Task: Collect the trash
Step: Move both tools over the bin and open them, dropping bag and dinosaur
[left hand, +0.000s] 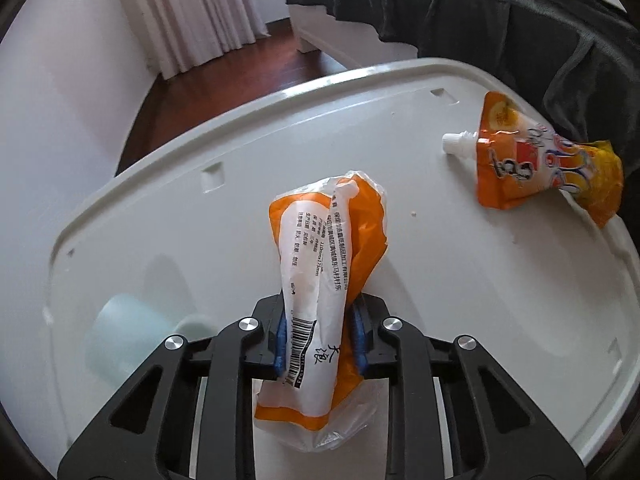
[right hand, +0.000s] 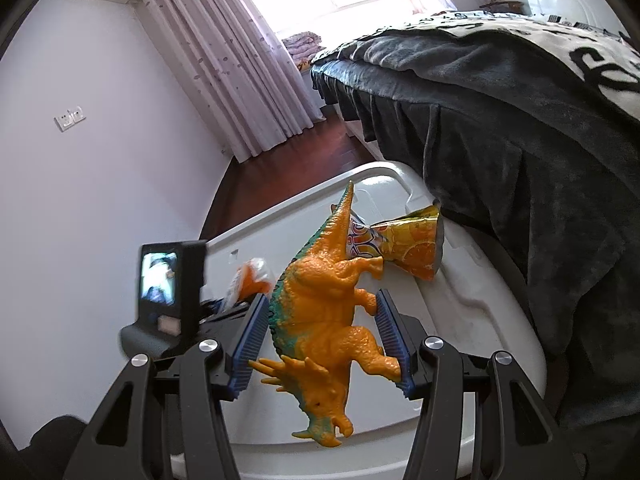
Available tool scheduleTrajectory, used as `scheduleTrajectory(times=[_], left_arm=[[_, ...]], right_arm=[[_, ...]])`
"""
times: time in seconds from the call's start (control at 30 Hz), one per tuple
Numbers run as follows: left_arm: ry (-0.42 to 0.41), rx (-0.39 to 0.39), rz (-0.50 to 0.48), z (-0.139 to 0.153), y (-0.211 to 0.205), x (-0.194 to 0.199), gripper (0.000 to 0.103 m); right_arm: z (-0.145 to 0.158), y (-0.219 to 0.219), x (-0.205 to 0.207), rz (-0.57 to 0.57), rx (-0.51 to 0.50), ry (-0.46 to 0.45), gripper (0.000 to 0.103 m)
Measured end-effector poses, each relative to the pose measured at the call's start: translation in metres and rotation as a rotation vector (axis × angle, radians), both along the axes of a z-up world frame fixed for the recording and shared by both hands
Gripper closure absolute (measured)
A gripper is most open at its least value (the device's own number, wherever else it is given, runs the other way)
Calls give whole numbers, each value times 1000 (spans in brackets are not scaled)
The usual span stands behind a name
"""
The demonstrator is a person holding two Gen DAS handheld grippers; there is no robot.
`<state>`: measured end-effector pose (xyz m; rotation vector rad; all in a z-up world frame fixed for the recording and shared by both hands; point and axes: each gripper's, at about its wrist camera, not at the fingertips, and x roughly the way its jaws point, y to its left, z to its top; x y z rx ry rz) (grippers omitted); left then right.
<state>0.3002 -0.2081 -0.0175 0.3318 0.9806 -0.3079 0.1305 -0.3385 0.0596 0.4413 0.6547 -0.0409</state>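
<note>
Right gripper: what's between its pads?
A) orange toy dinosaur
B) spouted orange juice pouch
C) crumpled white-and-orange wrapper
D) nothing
A: the right gripper has its blue pads pressed on the orange toy dinosaur; the crumpled wrapper is in the left gripper, and the juice pouch lies on the white lid.

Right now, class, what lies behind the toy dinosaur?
Behind the toy dinosaur lies an orange juice pouch on the white lid; the dinosaur's tail hides its spout end.
</note>
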Motion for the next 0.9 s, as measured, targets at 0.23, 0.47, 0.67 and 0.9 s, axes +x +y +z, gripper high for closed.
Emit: scheduleTrajectory(times=[0.23, 0.47, 0.67, 0.9], left_arm=[[-113, 28, 12, 56, 19, -74, 80], [-192, -3, 83, 108, 57, -156, 80], [-173, -55, 151, 113, 101, -232, 80], [-145, -50, 204, 85, 140, -292, 80]], right_arm=[[0, -2, -3, -17, 7, -7, 49], [-7, 18, -2, 35, -19, -3, 49], [-12, 66, -32, 163, -123, -34, 49], [-46, 132, -100, 308, -236, 0, 49]])
